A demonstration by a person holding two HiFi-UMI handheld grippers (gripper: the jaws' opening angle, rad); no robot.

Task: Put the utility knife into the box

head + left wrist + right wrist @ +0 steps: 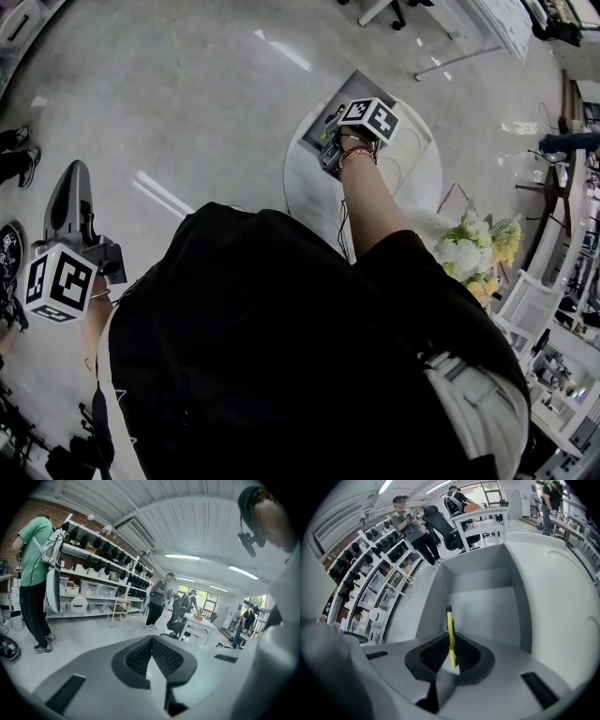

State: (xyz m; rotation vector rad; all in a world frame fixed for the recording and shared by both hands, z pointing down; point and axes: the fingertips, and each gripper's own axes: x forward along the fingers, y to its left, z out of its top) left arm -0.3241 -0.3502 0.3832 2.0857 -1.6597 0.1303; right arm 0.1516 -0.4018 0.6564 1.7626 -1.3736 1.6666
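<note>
Jaws of the right gripper point(451, 641) stand narrow, clamped on the yellow utility knife point(450, 627), which sits upright at the centre of the right gripper view with its dark tip pointing up. Just behind the knife, filling the middle and right of that frame, is the open grey box point(487, 606), its inside bare. In the head view this gripper is at upper centre, above a round white table point(422, 183) on which the box rests. The left gripper point(75, 183) is at the lower left of the head view, well apart from the table, and its own view shows its jaws pressed together with nothing between them. White and yellow flowers point(478, 248) lie at the right.
</note>
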